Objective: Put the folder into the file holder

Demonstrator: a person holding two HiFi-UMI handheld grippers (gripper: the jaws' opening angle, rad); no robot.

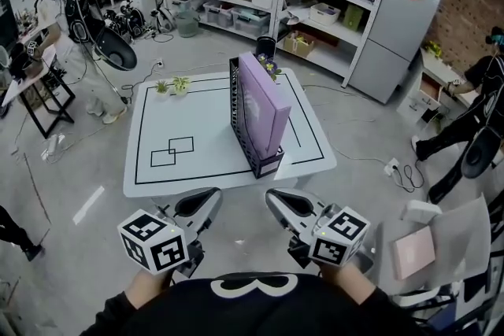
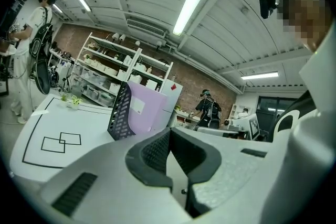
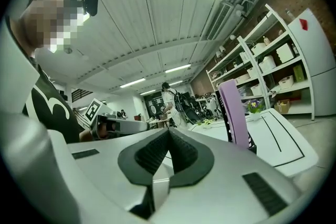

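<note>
Purple folder (image 1: 264,102) sits in the file holder (image 1: 266,163) near the table's (image 1: 189,110) right edge, so the job looks done. Left gripper (image 1: 197,206) and right gripper (image 1: 286,208) are squeezed closed, holding nothing.

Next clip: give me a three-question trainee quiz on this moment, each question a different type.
1. True or false: the purple folder stands inside the black file holder.
2. Multiple choice: the right gripper has its jaws A) wide apart, B) together with nothing between them, C) closed on the folder.
3. Fill in: seen from the head view, the two small potted plants stand at the white table's far ____ corner.
Key: 1 true; 2 B; 3 left.
</note>
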